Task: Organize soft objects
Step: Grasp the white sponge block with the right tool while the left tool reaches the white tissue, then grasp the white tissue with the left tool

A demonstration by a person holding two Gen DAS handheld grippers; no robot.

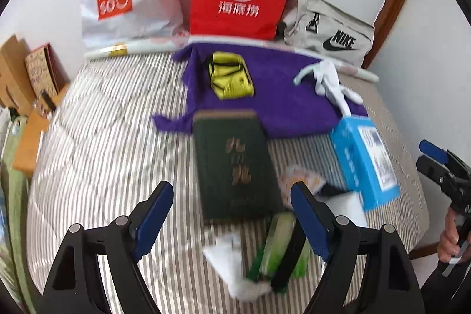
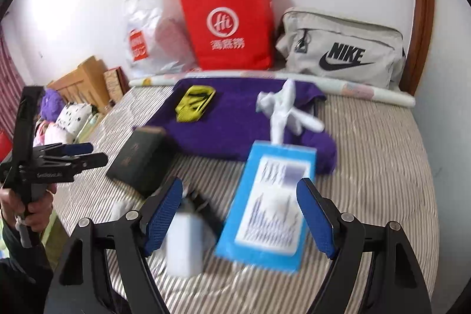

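The purple cloth (image 1: 265,105) is spread on the striped bed (image 1: 112,137) near the wall, with a yellow folded item (image 1: 231,75) and a white knotted fabric piece (image 1: 326,81) lying on it. The left gripper (image 1: 232,208) is held with its jaws spread and empty above a dark green book (image 1: 235,164). The right gripper (image 2: 240,211) is likewise held wide apart, gripping nothing, over a blue box (image 2: 270,205) just in front of the cloth.
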